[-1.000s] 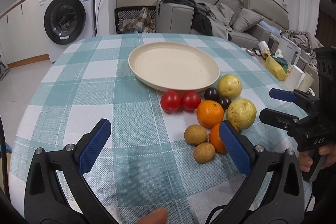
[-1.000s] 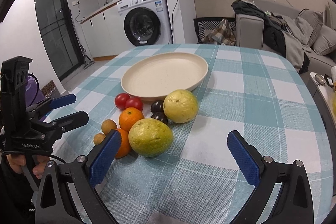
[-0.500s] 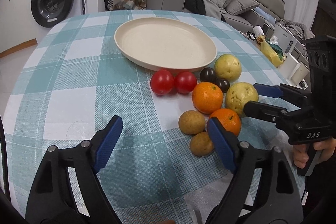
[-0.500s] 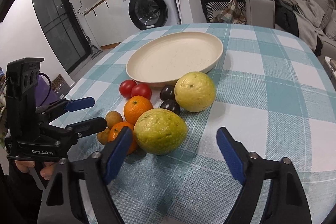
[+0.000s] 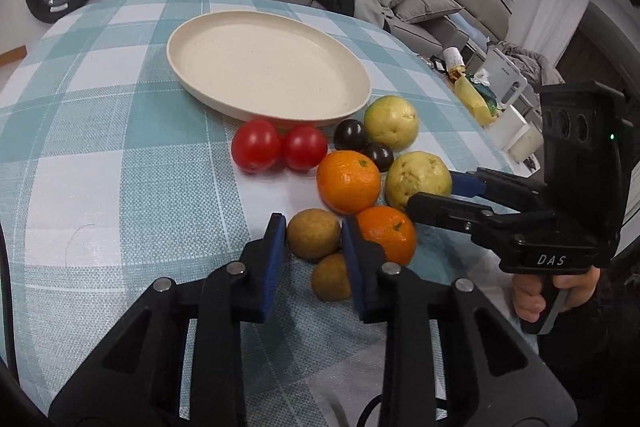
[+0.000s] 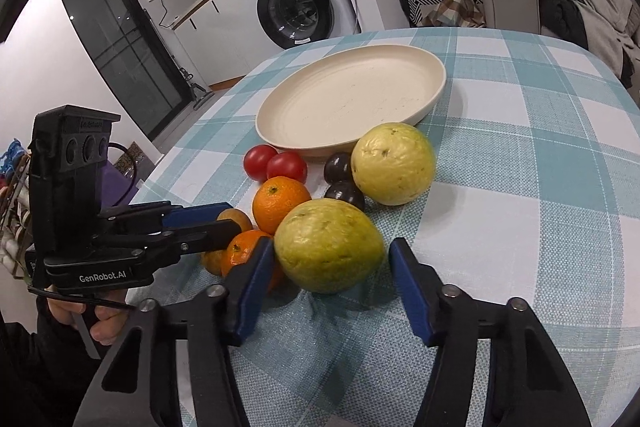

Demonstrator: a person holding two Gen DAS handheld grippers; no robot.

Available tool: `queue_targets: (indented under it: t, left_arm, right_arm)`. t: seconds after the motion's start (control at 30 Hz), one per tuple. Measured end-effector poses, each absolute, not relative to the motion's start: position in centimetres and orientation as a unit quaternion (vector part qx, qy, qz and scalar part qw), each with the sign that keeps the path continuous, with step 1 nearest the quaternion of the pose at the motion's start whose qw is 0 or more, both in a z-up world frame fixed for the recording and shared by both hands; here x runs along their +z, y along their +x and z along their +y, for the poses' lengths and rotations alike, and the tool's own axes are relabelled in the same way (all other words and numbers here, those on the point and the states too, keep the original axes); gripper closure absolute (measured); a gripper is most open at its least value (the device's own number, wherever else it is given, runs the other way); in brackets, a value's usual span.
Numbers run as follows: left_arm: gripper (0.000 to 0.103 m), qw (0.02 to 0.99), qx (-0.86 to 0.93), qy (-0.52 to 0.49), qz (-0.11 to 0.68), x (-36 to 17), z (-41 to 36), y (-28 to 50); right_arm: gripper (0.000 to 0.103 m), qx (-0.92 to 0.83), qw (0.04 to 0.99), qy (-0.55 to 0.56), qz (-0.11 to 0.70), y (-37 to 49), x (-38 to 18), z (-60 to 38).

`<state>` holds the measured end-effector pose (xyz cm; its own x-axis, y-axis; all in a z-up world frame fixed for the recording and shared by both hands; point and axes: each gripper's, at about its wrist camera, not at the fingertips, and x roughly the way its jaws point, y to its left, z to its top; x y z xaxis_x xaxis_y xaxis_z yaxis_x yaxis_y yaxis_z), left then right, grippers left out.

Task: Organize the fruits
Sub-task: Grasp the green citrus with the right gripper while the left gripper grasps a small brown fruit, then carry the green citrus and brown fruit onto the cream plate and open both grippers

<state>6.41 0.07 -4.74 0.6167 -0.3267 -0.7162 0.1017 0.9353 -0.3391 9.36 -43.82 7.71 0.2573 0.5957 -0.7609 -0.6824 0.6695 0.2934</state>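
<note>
The left claw [image 5: 314, 241] is narrowed around a small brown fruit [image 5: 313, 233], pads just beside it, contact unclear. The right claw [image 6: 332, 259] stands wider, straddling the near yellow-green guava [image 6: 329, 245] without touching. Beyond lie 2 oranges, 2 tomatoes, 2 dark plums and the cream plate [image 5: 224, 31] on the checked desk [image 5: 100, 155].

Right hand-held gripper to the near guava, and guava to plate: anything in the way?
Nothing sits between the right hand-held gripper and the near guava; its fingers already flank it. Toward the plate, the second guava and two dark plums lie on the table-level path, so it likely has to be lifted over them.
</note>
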Motion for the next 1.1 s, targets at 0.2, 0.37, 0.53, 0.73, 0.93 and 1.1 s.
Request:
queue_targets:
  t: [0.2, 0.37, 0.53, 0.73, 0.93, 1.1]
  left_arm:
    - [0.077, 0.893, -0.118, -0.128, 0.414, -4.5, -0.3, 6.0]
    - [0.077, 0.902, -0.113, -0.128, 0.397, -3.6, 0.1, 5.6]
    - [0.077, 0.911, -0.102, -0.127, 0.380, -2.7, 0.7, 5.2]
    - [0.077, 0.922, -0.089, -0.120, 0.356, -1.3, 1.4, 5.8]
    - [0.077, 0.935, -0.074, -0.107, 0.329, 0.2, 1.7, 7.0]
    - [0.077, 0.942, -0.060, -0.092, 0.317, 1.0, 1.5, 8.8]
  right_arm:
    - [0.047, 0.402, 0.793, -0.052, 0.455, 9.3, 7.7, -43.7]
    - [0.047, 0.401, 0.797, -0.056, 0.448, 9.1, 7.9, -43.7]
    - [0.048, 0.405, 0.802, -0.057, 0.436, 8.9, 8.4, -43.8]
    - [0.048, 0.407, 0.813, -0.046, 0.414, 9.1, 9.9, -44.1]
    - [0.048, 0.397, 0.831, -0.036, 0.388, 9.9, 11.5, -44.1]
    - [0.048, 0.392, 0.840, -0.033, 0.374, 11.2, 12.6, -43.7]
